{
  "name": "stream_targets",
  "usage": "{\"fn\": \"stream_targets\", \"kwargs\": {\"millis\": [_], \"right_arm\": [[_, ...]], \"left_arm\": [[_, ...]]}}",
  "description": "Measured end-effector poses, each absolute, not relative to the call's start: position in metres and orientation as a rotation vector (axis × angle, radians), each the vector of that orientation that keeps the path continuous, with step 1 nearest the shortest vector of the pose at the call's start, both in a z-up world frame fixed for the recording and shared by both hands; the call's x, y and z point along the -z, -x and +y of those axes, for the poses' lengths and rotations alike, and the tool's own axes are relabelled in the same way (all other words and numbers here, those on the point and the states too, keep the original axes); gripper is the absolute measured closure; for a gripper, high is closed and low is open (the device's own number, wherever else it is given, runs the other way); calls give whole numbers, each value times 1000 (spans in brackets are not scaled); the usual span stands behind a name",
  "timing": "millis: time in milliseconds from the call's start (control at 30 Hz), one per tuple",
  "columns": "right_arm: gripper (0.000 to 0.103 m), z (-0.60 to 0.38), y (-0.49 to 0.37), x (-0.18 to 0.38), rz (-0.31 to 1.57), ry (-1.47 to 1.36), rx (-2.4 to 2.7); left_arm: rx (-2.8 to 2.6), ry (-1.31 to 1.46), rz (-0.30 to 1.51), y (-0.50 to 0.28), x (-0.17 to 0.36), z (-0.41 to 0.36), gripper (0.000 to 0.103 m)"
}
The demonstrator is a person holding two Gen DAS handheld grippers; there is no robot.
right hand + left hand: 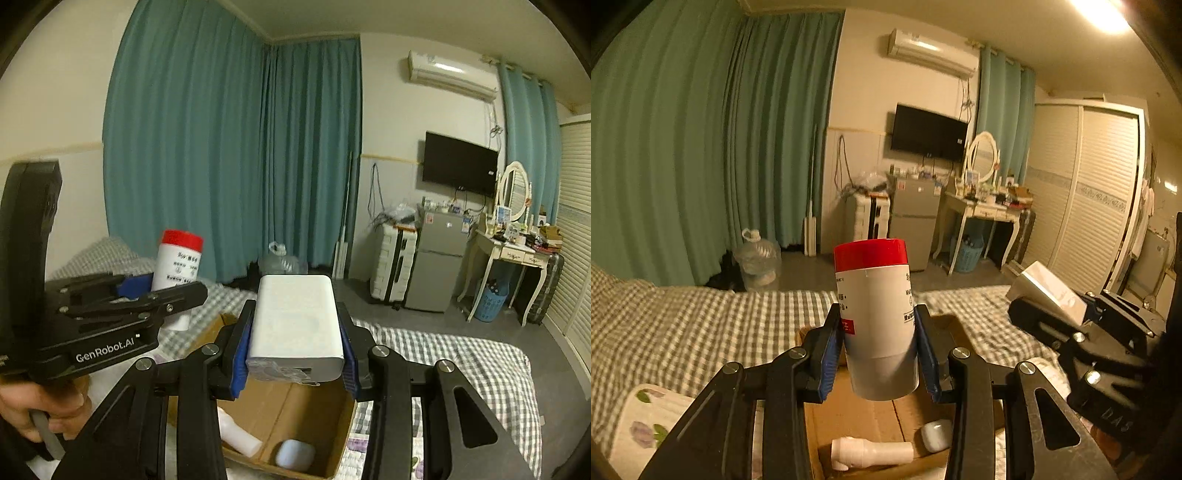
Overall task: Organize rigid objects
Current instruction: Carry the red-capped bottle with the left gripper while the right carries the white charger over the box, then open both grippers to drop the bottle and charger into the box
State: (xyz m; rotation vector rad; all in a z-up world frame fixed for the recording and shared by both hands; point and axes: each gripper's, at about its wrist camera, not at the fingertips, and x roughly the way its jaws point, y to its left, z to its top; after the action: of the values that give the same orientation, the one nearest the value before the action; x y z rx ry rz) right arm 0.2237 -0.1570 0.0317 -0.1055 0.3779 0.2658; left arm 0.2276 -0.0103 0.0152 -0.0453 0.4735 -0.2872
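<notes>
My left gripper [879, 332] is shut on a white bottle with a red cap [877, 317], held upright above an open cardboard box [857, 413]. My right gripper [295, 343] is shut on a white power bank [295, 325], hanging over the same cardboard box [306, 410]. A white tube-shaped piece [871, 452] and a small white earbud case [936, 435] lie in the box. In the right wrist view the left gripper [162, 291] holds the bottle [177, 258] at the left, with a hand [40, 410] on its handle. The right gripper with the power bank [1049, 291] shows at the right of the left wrist view.
The box rests on a bed with a grey checked sheet [461, 365]. A flowered cloth [646, 417] lies at the near left. Beyond the bed are teal curtains [229, 155], a water jug [757, 262], a suitcase [391, 266], a small fridge [436, 266] and a dressing table [509, 258].
</notes>
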Motion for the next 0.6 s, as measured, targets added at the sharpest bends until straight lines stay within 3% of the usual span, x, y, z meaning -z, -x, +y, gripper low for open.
{"fn": "stream_targets", "kwargs": {"millis": [433, 600], "right_arm": [[63, -177, -307, 78, 620, 80, -275], [63, -172, -317, 107, 697, 117, -276]], "left_arm": [[219, -20, 743, -292, 90, -28, 65], [194, -61, 768, -293, 100, -30, 65]]}}
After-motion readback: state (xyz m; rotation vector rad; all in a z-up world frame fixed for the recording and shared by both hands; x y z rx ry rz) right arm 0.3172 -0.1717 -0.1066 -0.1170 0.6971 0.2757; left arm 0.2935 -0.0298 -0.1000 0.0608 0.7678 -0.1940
